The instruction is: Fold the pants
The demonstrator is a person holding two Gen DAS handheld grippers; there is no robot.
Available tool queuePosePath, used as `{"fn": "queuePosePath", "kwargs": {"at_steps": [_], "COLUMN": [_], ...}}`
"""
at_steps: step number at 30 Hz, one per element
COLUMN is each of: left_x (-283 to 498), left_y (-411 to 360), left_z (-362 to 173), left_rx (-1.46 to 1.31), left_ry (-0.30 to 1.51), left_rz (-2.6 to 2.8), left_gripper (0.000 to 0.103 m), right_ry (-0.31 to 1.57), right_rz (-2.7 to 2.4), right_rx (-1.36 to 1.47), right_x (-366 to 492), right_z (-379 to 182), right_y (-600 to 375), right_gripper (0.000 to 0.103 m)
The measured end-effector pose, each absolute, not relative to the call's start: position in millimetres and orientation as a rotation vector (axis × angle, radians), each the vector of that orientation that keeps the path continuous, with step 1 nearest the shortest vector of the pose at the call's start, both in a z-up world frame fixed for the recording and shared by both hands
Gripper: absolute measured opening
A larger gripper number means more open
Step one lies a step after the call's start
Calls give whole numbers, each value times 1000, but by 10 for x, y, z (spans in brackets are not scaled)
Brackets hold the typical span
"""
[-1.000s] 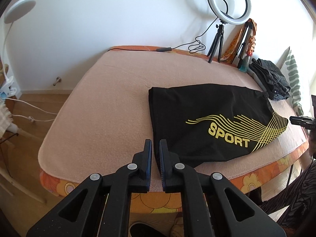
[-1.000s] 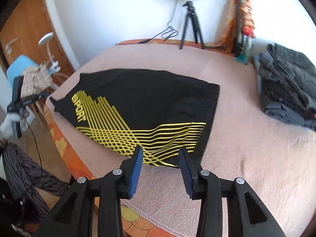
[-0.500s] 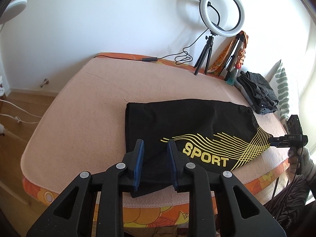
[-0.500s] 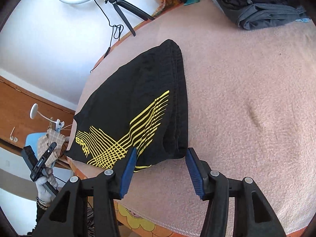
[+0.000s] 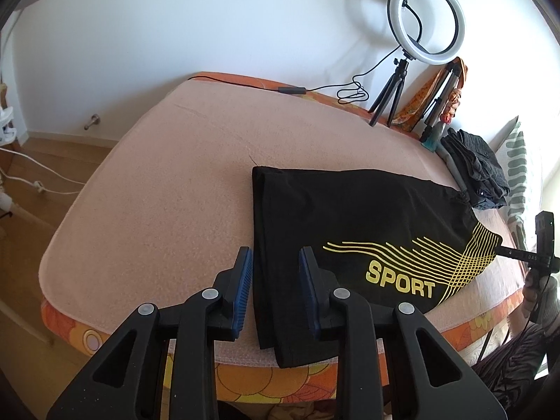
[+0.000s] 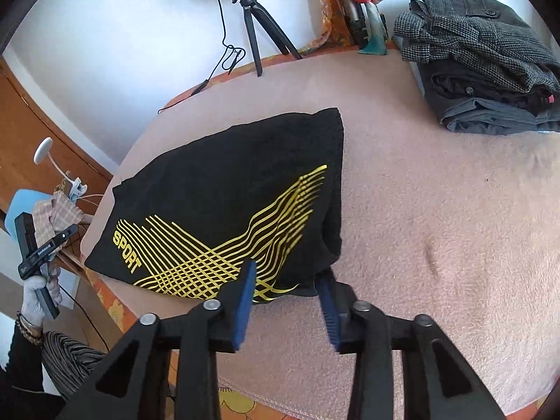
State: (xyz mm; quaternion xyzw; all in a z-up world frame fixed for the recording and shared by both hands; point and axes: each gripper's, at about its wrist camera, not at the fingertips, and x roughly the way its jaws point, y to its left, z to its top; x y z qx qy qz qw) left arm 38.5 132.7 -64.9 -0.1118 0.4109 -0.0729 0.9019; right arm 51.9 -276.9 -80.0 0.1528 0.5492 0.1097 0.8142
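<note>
Black pants (image 5: 350, 217) with yellow stripes and the word SPORT lie folded flat on the pink blanket (image 5: 168, 189), near the bed's front edge; they also show in the right wrist view (image 6: 227, 182). My left gripper (image 5: 274, 269) is open, its blue-padded fingers straddling the pants' left end near the front corner. My right gripper (image 6: 287, 280) is open, its fingers on either side of the pants' right front corner, close above the cloth. Neither holds anything.
A stack of folded dark and grey clothes (image 6: 483, 59) sits at the bed's far right. A ring light on a tripod (image 5: 425, 21) and its cable stand at the back by the wall. The bed's orange flowered edge (image 5: 245, 381) runs just below the pants.
The left gripper opened from shut and moved in over the pants' left end. The right gripper came closer to the right corner and stayed open.
</note>
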Motion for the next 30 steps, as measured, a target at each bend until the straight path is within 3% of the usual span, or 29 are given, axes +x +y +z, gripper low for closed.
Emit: {"fn": "queuePosePath", "kwargs": {"at_steps": [12,15,23,30], "left_x": [1135,1269,1450,1505], "left_y": [1225,1198,1269,1148], "left_z": [-788,-827,-995,-1080], "left_rx": [-99,-85,-124,-65], "left_ry": [877,880,906,918], "left_rz": [-176,-180,-167,-203], "left_gripper": [26,26,26,26], "right_ry": [979,956,993,1109], "right_rz": [327,411,598,687], "right_rx": [95,8,-111,-111], "right_x": [866,1111,1837,2376], "right_z": [-165,-131,-322,-846], "right_y": [-2404,-2119,-1425,-935], "right_gripper": [46,51,58,61]}}
